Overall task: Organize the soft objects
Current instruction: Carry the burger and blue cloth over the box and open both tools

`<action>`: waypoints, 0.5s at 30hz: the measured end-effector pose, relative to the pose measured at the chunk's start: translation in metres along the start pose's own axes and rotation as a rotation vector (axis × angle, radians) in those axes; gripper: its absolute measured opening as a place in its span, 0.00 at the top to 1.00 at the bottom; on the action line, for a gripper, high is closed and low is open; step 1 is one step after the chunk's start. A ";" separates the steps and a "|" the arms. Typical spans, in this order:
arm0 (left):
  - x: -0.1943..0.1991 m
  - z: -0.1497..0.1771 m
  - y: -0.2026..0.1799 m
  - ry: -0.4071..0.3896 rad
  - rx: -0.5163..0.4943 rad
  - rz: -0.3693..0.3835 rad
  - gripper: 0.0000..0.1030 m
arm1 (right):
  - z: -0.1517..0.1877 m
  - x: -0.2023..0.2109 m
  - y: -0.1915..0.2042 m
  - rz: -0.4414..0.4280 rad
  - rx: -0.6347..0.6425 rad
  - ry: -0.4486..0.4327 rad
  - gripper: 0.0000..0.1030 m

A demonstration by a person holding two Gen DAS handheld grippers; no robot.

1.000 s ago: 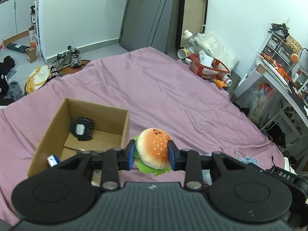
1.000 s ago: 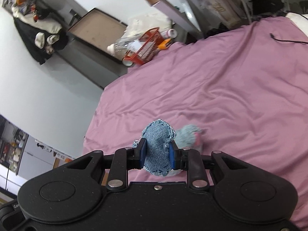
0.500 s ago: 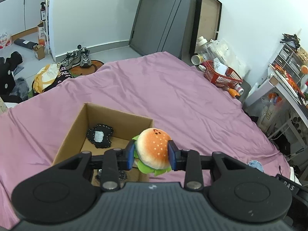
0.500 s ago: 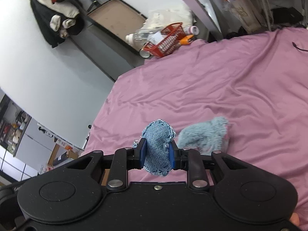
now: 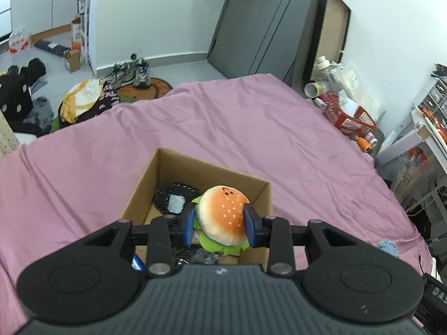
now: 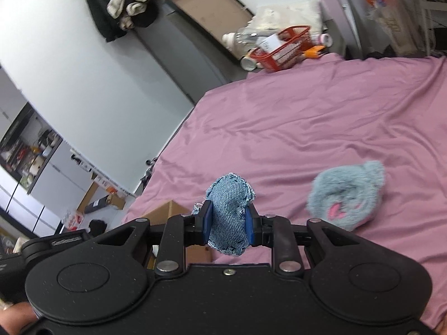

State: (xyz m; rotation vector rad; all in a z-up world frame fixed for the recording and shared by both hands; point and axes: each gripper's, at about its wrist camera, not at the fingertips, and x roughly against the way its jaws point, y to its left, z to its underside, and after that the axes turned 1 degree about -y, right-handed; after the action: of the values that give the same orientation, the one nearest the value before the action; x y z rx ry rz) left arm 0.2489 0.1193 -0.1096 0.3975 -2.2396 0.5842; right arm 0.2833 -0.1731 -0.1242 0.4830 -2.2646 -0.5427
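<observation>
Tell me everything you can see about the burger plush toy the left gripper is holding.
The burger plush toy is a soft, rounded toy: an orange-tan bun top with white seed specks and a small dark face mark, green felt lettuce below. The left gripper is shut on it, a blue pad pressing each side. It hangs upright above the open cardboard box; whether it touches the box cannot be told.

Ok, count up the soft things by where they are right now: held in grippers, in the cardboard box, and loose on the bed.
Held in grippers: 2, the burger plush and the denim pouch.
In the cardboard box: 1, the black patch.
Loose on the bed: 1, the fluffy blue toy.
Total: 4
</observation>
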 end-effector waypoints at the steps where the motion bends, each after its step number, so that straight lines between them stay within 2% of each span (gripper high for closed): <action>1: -0.004 0.000 0.004 0.006 0.005 -0.003 0.67 | 0.001 -0.002 0.004 -0.004 0.010 0.004 0.77; 8: -0.021 -0.001 0.025 0.033 0.013 -0.028 0.62 | 0.007 -0.017 0.029 -0.053 0.055 0.026 0.77; 10: -0.025 0.000 0.030 0.047 0.032 -0.028 0.51 | 0.008 -0.021 0.036 -0.072 0.066 0.028 0.77; 13: -0.028 0.001 0.036 0.040 0.047 -0.048 0.45 | 0.012 -0.029 0.044 -0.082 0.096 0.026 0.77; 15: -0.031 0.000 0.042 0.051 0.069 -0.034 0.44 | 0.014 -0.035 0.048 -0.086 0.099 0.035 0.77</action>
State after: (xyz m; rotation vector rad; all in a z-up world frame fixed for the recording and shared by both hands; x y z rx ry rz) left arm 0.2503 0.1576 -0.1441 0.4504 -2.1642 0.6482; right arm 0.2872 -0.1127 -0.1284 0.6368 -2.2529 -0.4632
